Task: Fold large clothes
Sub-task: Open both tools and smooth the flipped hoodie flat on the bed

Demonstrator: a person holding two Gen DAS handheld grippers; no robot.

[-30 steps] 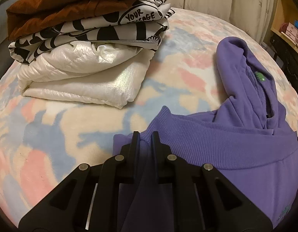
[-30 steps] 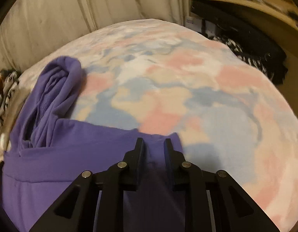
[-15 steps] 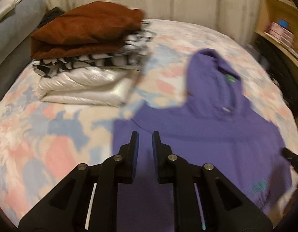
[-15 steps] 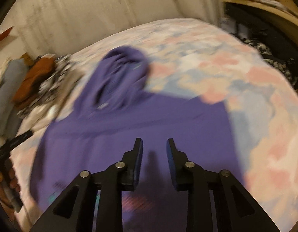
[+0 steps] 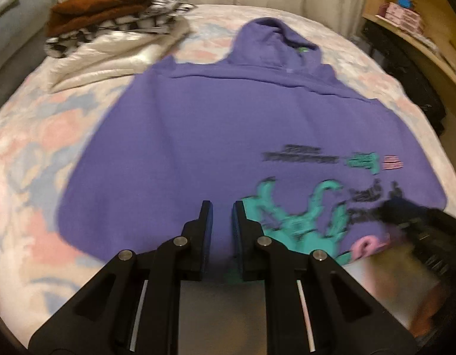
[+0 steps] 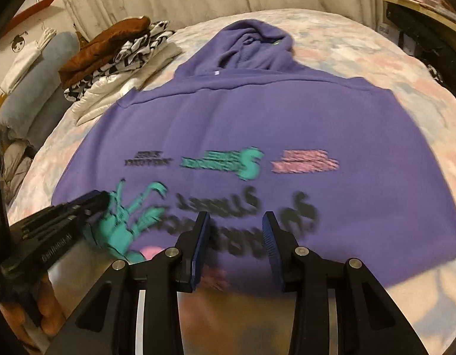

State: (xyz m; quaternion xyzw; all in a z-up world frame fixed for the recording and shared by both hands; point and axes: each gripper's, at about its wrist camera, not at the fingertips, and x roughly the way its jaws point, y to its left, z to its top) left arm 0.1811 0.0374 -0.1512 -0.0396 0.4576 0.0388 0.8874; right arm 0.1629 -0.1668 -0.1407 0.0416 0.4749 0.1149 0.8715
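Note:
A purple hoodie (image 5: pixel 228 124) (image 6: pixel 257 118) lies flat on the bed, hood at the far end. Its teal, black and pink print faces up and reads upside down from here. A ribbed band runs across it just below the hood. My left gripper (image 5: pixel 222 210) hovers over the hoodie's near edge. Its jaws are almost together and nothing is pinched between them. It also shows at the left of the right wrist view (image 6: pixel 100 199). My right gripper (image 6: pixel 236 222) is over the near edge too, its jaws opening with nothing between them. In the left wrist view it is a blur (image 5: pixel 399 210).
A stack of folded clothes (image 5: pixel 115 20) (image 6: pixel 115 53), brown over black-and-white over white, sits far left on the pastel bed cover (image 5: pixel 29 148). Grey pillows (image 6: pixel 35 88) lie left of it. A wooden shelf (image 5: pixel 405 20) and dark items stand at the right. A curtain hangs behind the bed.
Both grippers have drawn back from near the hood to the hoodie's near edge, so the whole garment and its print now show. The right jaws have spread apart.

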